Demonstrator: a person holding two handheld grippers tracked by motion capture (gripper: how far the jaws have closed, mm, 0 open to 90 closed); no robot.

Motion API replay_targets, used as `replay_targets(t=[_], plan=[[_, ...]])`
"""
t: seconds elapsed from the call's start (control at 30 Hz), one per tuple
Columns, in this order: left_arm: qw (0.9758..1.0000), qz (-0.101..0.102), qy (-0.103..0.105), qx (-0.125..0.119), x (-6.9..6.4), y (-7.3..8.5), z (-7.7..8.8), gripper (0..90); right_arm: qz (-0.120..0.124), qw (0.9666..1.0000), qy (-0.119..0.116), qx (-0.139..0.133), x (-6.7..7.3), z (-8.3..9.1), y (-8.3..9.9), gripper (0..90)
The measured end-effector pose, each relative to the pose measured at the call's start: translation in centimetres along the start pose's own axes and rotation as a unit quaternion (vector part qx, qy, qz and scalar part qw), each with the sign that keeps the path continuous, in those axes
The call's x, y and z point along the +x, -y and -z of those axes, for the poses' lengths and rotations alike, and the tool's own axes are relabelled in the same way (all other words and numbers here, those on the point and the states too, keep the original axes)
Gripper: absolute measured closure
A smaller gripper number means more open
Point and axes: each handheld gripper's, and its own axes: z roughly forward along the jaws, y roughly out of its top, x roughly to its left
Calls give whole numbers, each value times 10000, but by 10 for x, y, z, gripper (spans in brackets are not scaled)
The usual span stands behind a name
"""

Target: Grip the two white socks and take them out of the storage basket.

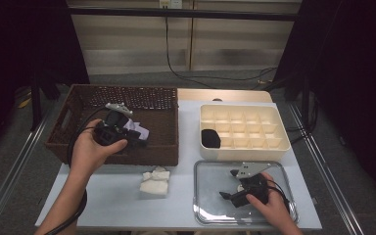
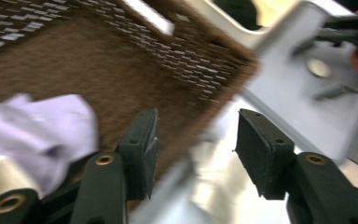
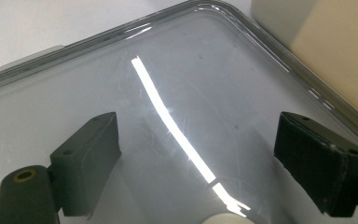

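Observation:
My left gripper hangs over the near right part of the brown wicker basket. In the left gripper view it is open, with nothing between its jaws. A crumpled lavender cloth lies in the basket just left of them, and it shows beside the gripper in the high view. My right gripper rests low over the shiny metal tray. Its jaws stand wide open over bare tray surface.
A cream box with many small compartments stands behind the tray, and a black item sits in its near left compartment. A folded white cloth lies on the table in front of the basket. The left gripper view is blurred.

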Motion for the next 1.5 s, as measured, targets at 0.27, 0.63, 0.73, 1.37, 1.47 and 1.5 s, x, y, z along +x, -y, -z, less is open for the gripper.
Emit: replay_targets(t=[0.27,0.63,0.73,1.37,1.47,1.5], plan=[[9987,273,-435,-41,34,6,0,410,-1,10000,-1,-2,0,0,0,138],[9933,774,-859,-54,72,18,-9,384,-1,10000,0,-1,0,0,0,138],[9912,890,-971,-89,80,19,-11,381,0,10000,-1,-1,0,0,0,138],[9840,1228,-1262,267,107,26,-25,371,-5,10000,-8,4,0,0,0,138],[9812,1259,-1396,446,107,26,-27,368,-9,10000,-4,4,0,0,0,138],[9802,1283,-1403,561,108,27,-28,371,-15,10000,-6,4,0,0,0,138]])
